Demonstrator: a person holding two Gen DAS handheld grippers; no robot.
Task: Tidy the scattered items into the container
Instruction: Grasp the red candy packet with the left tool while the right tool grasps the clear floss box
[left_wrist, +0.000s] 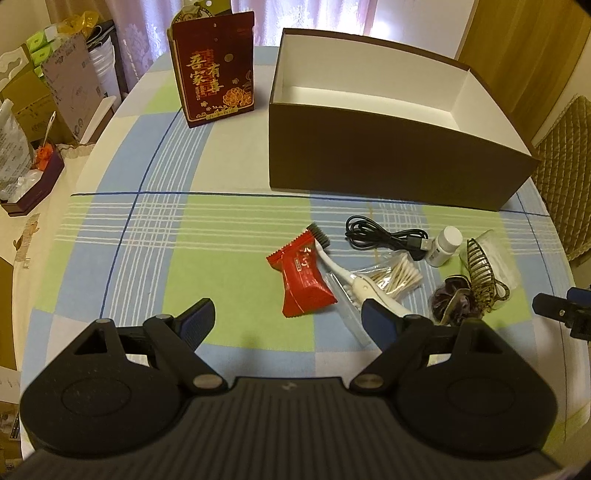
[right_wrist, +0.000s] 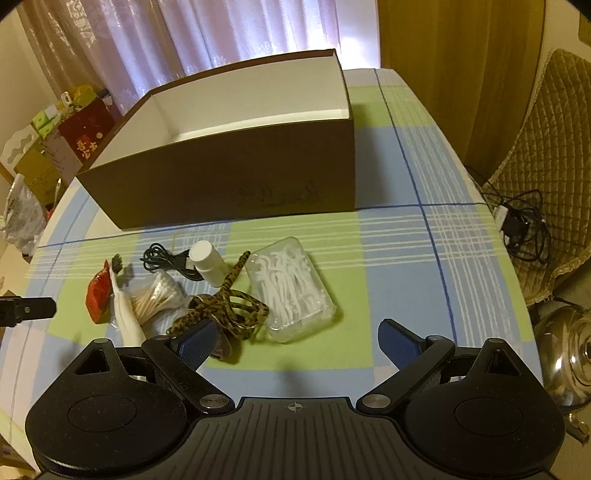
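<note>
Both grippers, left gripper and right gripper, spread, empty; clutter at twelve o'clock, brown box beyond, awaiting filling.

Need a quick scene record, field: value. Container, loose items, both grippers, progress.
container: brown box, open top, white inside, nothing seen in it
surface: checked tablecloth
loose items: red packet, toothbrush, cotton swabs, black cable, white bottle, leopard hair clip, floss pick box, scrunchie
left gripper: open, holds nothing
right gripper: open, holds nothing
progress: all items lie in front of the box
</note>
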